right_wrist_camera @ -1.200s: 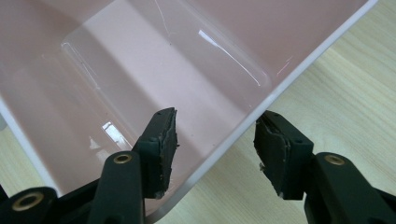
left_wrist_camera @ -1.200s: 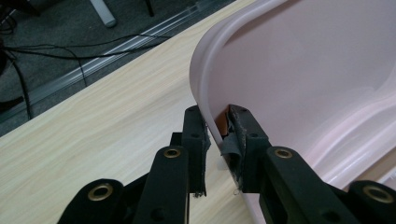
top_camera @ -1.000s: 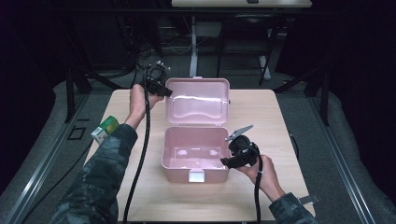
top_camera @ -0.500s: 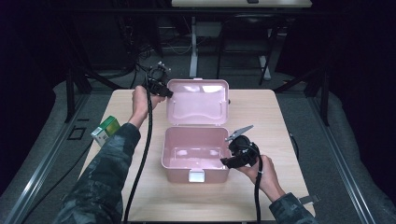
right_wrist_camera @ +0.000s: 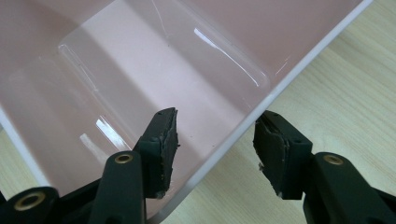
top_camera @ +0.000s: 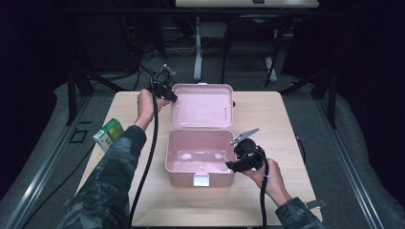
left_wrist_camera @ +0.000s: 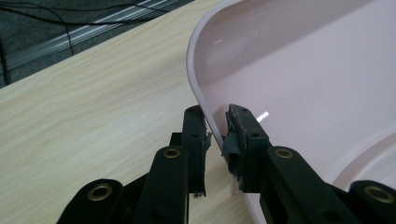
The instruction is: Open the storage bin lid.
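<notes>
While the right gripper (right_wrist_camera: 215, 149) straddles the box wall (right_wrist_camera: 243, 128) (jaws apart), the left gripper (left_wrist_camera: 217, 140) pinches the lid (left_wrist_camera: 303, 84) — firmly.

Green carton (top_camera: 109, 133) partly behind sleeve (top_camera: 119, 167)

One pink box (top_camera: 200, 162), one carton (top_camera: 109, 134)

Pale pink all over for the box (top_camera: 200, 162), and its raised lid (top_camera: 203, 105) matches, with a glossy sheen inside. A small white latch (top_camera: 201, 179) sits on the front. The table (top_camera: 286, 138) is light wood with fine grain streaks. Both grippers, left (top_camera: 172, 97) and right (top_camera: 231, 165), are black with brass-coloured rivets. The carton (top_camera: 109, 133) is green and white; the sleeves (top_camera: 112, 191) wear dark camouflage.
</notes>
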A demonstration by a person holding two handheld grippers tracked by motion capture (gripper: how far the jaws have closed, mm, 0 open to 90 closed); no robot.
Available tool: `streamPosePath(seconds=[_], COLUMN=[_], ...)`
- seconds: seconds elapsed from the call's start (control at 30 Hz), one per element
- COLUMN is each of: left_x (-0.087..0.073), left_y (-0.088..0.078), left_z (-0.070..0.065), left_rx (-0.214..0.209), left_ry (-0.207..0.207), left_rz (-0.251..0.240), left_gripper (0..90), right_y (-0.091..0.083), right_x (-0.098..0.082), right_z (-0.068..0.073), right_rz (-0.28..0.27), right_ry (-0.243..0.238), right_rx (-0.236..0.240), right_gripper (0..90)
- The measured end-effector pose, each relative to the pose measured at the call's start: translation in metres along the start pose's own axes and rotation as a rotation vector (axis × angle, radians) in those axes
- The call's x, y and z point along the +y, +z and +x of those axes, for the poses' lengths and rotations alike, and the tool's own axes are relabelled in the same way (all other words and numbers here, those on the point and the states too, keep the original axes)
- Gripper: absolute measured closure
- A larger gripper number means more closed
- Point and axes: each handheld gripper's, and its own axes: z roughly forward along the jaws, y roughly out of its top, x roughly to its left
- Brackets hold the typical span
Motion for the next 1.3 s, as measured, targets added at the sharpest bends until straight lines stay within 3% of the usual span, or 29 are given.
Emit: streamPosePath(seconds=[0.2,0.3,0.4,0.67,0.83,1.3], left_x=[-0.006,-0.01,-0.013,-0.014,-0.014,-0.017], left_y=[0.016,0.027,0.035,0.042,0.047,0.052], left_z=[0.005,0.004,0.006,0.006,0.001,0.002], left_rx=[0.004,0.021,0.005,0.009,0.038,0.036], left_ry=[-0.035,-0.033,-0.058,-0.067,-0.051,-0.064], left_rz=[0.054,0.081,0.096,0.125,0.138,0.154], left_gripper=[77.1,77.1,77.3,77.3,77.1,76.2], right_y=[0.0,0.0,0.001,0.001,0.001,0.001], right_x=[0.0,0.0,0.0,0.0,-0.001,-0.001], right_z=[0.0,0.0,0.001,0.001,0.003,0.002], right_rz=[0.0,0.0,0.0,0.005,0.005,-0.003], right_ry=[-0.002,0.001,0.004,0.004,0.008,0.011], right_rx=[0.003,0.009,0.011,0.006,0.006,0.007], right_gripper=[49.0,49.1,49.1,48.8,48.6,48.0])
